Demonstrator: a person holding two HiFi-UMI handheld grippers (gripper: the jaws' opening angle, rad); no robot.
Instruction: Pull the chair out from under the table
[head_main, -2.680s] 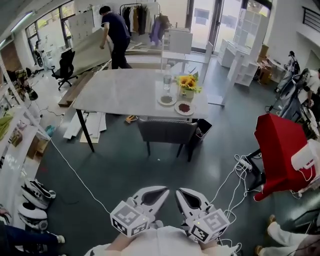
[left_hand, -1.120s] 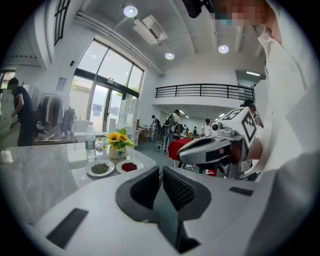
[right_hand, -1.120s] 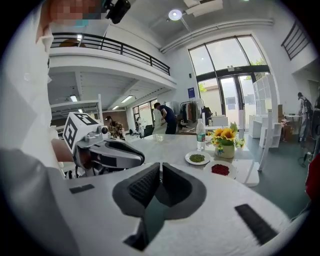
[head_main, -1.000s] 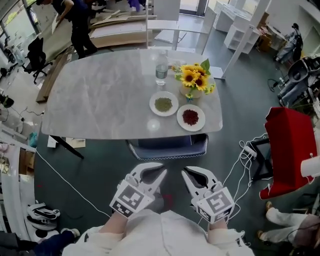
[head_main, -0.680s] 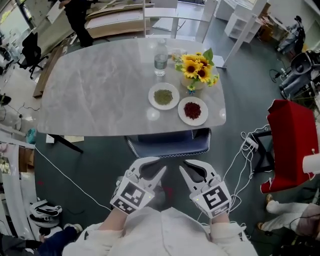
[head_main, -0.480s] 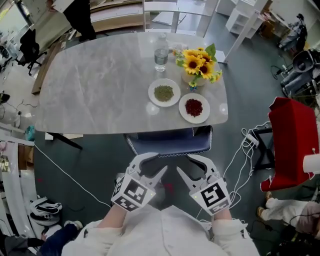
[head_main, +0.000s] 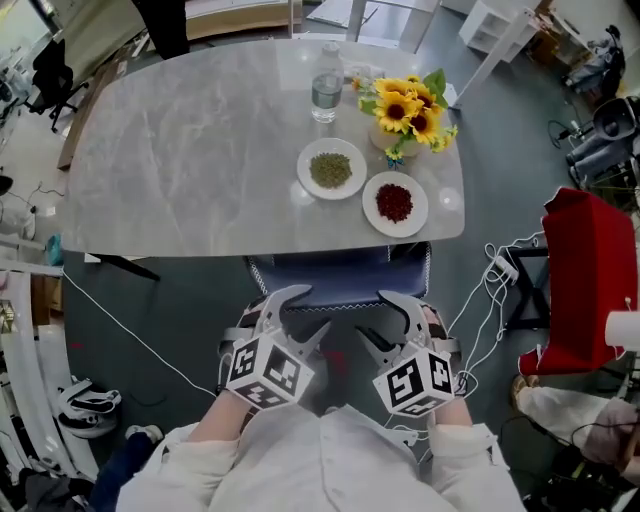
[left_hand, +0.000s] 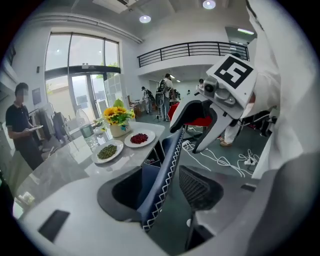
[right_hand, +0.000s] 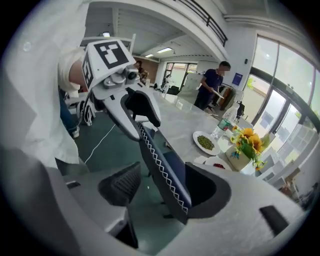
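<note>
At the chair back (head_main: 340, 275), jaws newly spread.
My left tool (head_main: 300, 313) and right tool (head_main: 374, 318) have just been opening, straddling it unclamped; gripping comes before pulling.

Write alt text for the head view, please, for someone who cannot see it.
From above, the left gripper and right gripper straddle the back of a dark blue chair tucked under a grey table; their jaws have just been opening, not yet gripping it. The table holds a water bottle, sunflowers, a plate of green bits and a plate of red bits.
</note>
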